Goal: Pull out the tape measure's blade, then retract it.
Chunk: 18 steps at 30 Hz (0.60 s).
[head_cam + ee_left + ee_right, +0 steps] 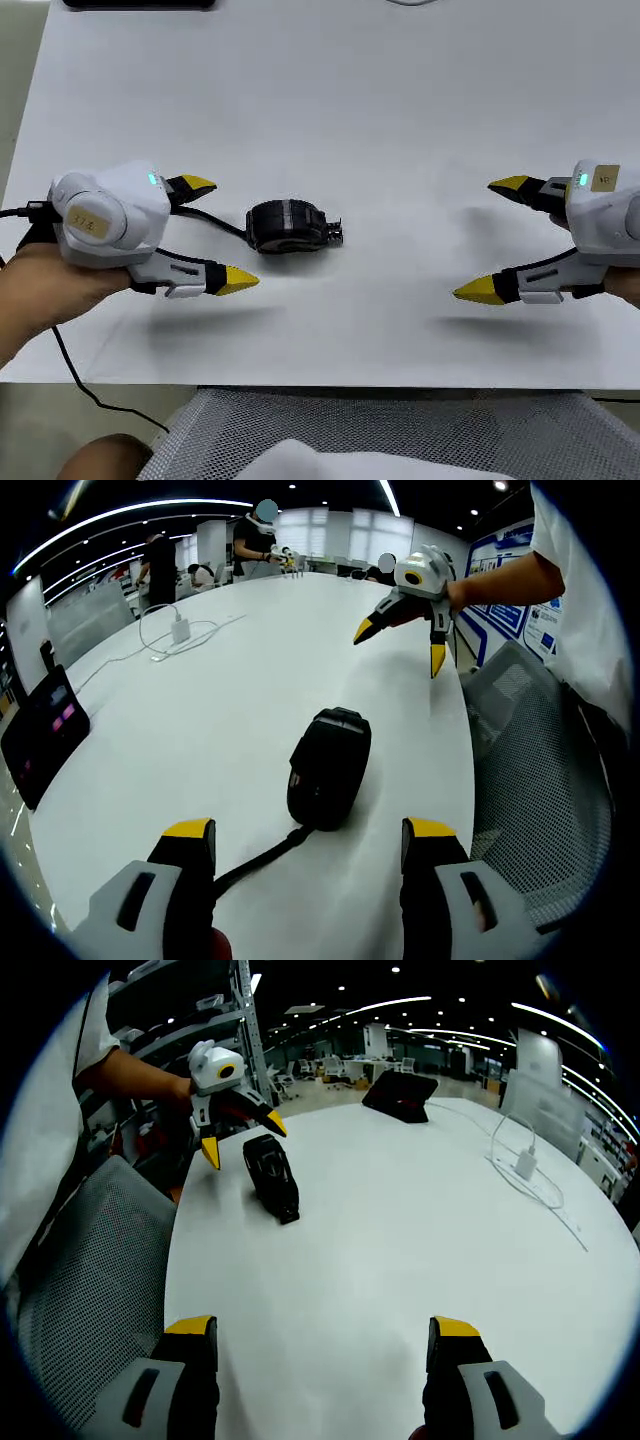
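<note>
The black, round-bodied tape measure lies on the white desk, just ahead of my left gripper. That gripper's yellow-tipped fingers are spread wide and touch nothing. A black cord runs from the case back between them. My right gripper hovers well apart on the other side, its fingers splayed too and empty, facing the case's blade end. Bare desk lies between the two, with more open surface beyond. The desk's near edge runs close under both grippers, with a grey mesh chair below it.
</note>
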### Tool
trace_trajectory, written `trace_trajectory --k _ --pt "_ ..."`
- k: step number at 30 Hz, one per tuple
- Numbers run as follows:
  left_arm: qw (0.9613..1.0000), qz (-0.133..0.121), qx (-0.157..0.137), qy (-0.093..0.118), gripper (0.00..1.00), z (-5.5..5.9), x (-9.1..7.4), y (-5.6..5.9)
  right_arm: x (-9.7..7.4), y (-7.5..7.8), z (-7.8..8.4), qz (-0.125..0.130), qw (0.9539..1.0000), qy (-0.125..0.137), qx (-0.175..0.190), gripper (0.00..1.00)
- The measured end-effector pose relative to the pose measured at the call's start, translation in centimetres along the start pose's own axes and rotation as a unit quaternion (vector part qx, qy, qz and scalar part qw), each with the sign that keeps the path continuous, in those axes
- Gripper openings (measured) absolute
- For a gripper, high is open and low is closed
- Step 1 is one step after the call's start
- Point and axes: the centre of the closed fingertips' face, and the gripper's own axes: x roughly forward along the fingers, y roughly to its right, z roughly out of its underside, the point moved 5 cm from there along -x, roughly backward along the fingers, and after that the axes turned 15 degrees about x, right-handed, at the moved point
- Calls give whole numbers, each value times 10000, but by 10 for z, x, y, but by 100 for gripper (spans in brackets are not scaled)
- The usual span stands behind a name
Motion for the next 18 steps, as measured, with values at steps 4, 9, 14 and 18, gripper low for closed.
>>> trace_trajectory --k 4,9,14,18 --pt "10000 31 44 -16 70 -1 3 -1 3 0 0 -29 10000 -23 -6 84" --pt "9999 84 126 -32 65 -2 6 -1 5 0 -2 -70 10000 -25 -17 82" --pt "9998 129 166 -32 62 -4 9 -1 7 -1 -3 -114 9999 -41 -17 81" --pt "9997 133 200 -31 59 -5 11 -1 8 0 -3 -128 9999 -38 -16 80"
